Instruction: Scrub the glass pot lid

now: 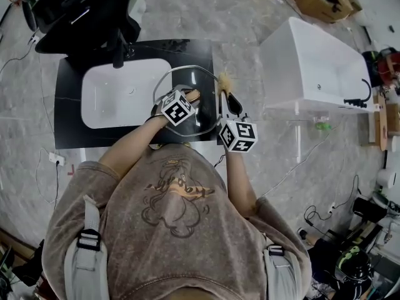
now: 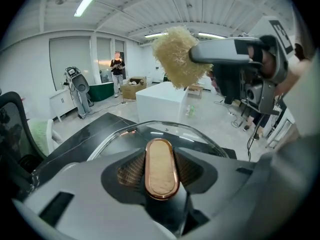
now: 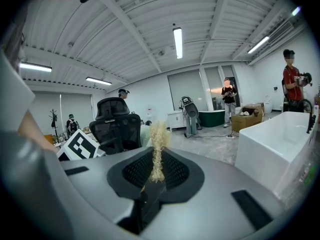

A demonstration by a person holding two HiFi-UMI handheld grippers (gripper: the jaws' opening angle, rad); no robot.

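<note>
**Left gripper clamped on the lid handle, right gripper pinching the scrubber**

The left gripper (image 2: 161, 170) has its jaws partly drawn in, and the ribbed pads (image 2: 131, 171) bear on both long sides of the copper-rimmed oval handle (image 2: 160, 154), which stands upright between them. Just past the jaw tips, the glass pot lid (image 2: 192, 135) spreads out from under that handle, its metal rim curving away on both sides. Below and beyond the lid lies the black countertop (image 2: 92, 126). Whether the lid rests on it or hangs just above, I cannot tell.

Up and to the right of the left gripper's jaws, clear of the glass, hangs a straw-coloured fibre scrubber (image 2: 179, 56). The right gripper (image 3: 156, 173) holds it, jaws drawn almost together on a thin tuft of fibres, the rest fanning out past the tips.

In the head view the two grippers sit close beside each other over the lid. To the left gripper's left is the white basin (image 1: 100, 105) set in the countertop. Farther off, beyond the right gripper, stands a white bathtub (image 1: 294, 74).
</note>
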